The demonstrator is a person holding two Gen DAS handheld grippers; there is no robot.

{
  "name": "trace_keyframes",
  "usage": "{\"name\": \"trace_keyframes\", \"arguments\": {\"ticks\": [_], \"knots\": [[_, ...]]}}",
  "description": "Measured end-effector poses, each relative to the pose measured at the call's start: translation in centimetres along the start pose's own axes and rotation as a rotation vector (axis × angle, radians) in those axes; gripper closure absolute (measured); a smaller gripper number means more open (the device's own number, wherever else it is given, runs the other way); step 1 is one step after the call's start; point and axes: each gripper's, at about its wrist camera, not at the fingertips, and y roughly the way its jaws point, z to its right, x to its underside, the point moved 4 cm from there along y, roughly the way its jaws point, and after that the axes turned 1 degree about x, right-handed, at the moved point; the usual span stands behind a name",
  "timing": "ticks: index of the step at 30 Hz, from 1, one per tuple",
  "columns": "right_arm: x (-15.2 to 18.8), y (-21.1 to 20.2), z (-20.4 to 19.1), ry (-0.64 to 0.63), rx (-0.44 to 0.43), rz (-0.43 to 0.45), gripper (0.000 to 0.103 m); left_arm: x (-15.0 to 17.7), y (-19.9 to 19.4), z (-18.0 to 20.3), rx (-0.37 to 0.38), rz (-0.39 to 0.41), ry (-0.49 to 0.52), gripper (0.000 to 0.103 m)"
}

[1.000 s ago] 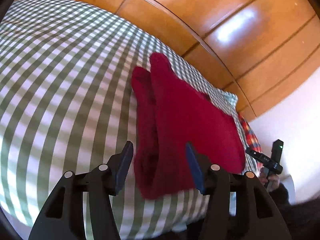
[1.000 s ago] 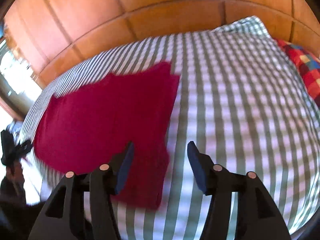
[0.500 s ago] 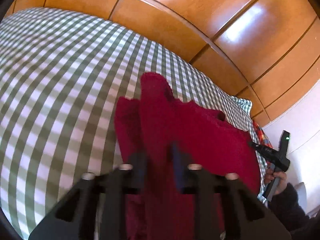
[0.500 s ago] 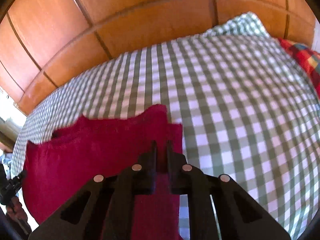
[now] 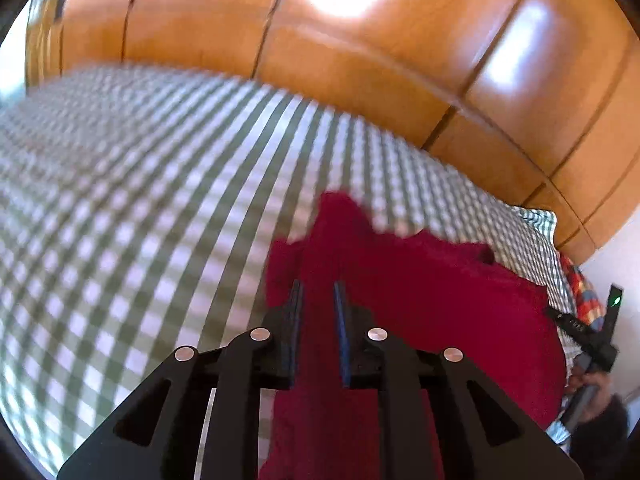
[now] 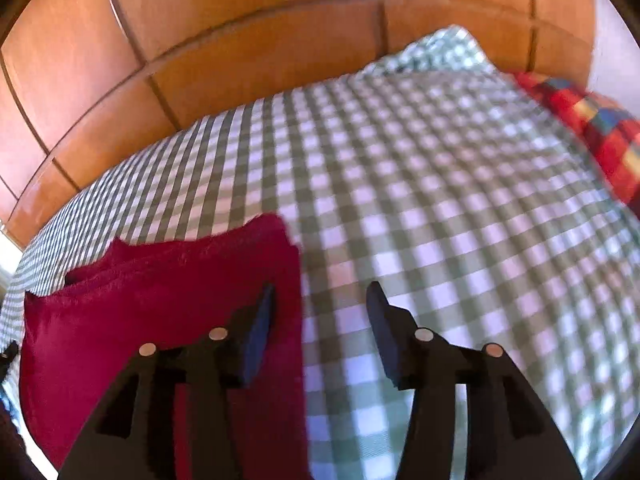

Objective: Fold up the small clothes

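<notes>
A dark red garment (image 5: 432,292) lies folded on the green-and-white checked bedcover (image 5: 140,208). My left gripper (image 5: 318,292) is shut on the near edge of the garment, with red cloth between its fingers. In the right wrist view the garment (image 6: 152,312) lies at the lower left. My right gripper (image 6: 320,300) is open at the garment's right edge, its left finger (image 6: 260,320) over the cloth, its right finger (image 6: 384,320) over the bare bedcover. It holds nothing.
A wooden panelled wall (image 5: 360,40) runs behind the bed. A red patchwork pillow (image 6: 592,128) lies at the far right. The right gripper and the hand holding it show at the left wrist view's right edge (image 5: 592,340).
Both grippers closed on the garment half a second ago. My right gripper has since opened and let go. My left gripper stays shut on the cloth and has lifted with it.
</notes>
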Motion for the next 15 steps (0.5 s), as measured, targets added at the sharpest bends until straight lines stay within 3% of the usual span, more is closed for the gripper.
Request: {"name": "trace_keyframes", "arguments": {"ticks": [2, 4, 8, 12, 15], "knots": [[-0.3, -1.8, -0.6, -0.035, 0.006, 0.056, 0.055, -0.6, -0.2, 1.2, 0.014, 0.027, 0.026, 0.090], [0.0, -3.6, -2.5, -0.083, -0.046, 0.081, 0.055, -1.1, 0.5, 2.6, 0.043, 0.024, 0.055, 0.090], [2.0, -4.1, -8.0, -0.266, -0.164, 0.039, 0.052, -1.7, 3.7, 4.7, 0.045, -0.040, 0.109, 0.090], [3.1, -2.0, -10.7, -0.355, -0.138, 0.010, 0.040, -2.8, 7.9, 3.7, -0.043, -0.085, 0.087, 0.090], [2.8, 1.2, -9.7, -0.318, -0.073, -0.037, 0.038, -3.0, 10.7, 0.5, -0.058, -0.142, -0.027, 0.090]]}}
